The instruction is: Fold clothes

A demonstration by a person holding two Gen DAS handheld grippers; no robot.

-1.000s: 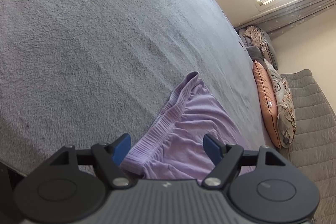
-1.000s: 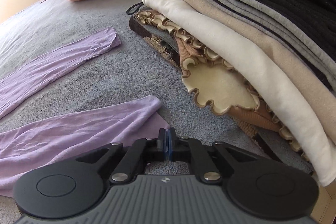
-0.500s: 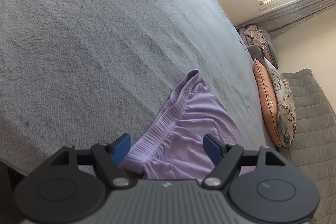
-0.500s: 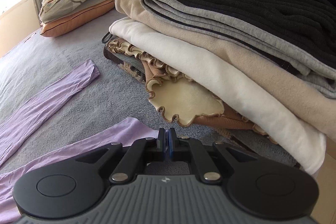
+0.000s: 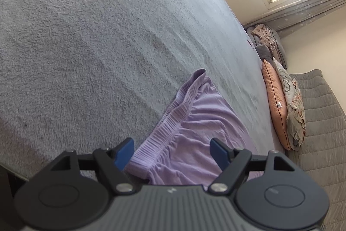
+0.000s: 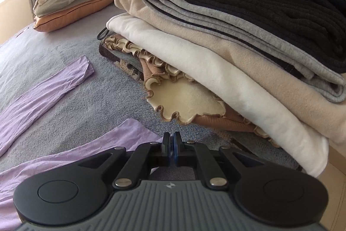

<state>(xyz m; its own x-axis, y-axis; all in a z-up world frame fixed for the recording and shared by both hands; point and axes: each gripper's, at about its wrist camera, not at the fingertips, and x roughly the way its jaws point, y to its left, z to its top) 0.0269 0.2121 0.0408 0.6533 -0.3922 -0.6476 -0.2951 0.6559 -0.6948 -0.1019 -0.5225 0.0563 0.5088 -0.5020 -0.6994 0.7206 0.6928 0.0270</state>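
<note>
The lilac trousers (image 5: 190,140), spread flat on the grey bedspread (image 5: 97,36), look thin, light and limp, so the ribbed waistband (image 5: 173,120) between the spread left gripper (image 5: 172,149) offers the firmest hold, while the right gripper (image 6: 171,147) sits pressed together, apparently empty, over a leg hem (image 6: 132,133).

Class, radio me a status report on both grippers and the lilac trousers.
Left gripper open over waistband. Right gripper shut, nothing visibly held, at a leg end. Lilac trousers flat, unfolded. Clothes stack close beside.

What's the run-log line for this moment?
left gripper: open over waistband of lilac trousers | right gripper: shut, nothing visibly held, at trouser leg hem | fold: not started
</note>
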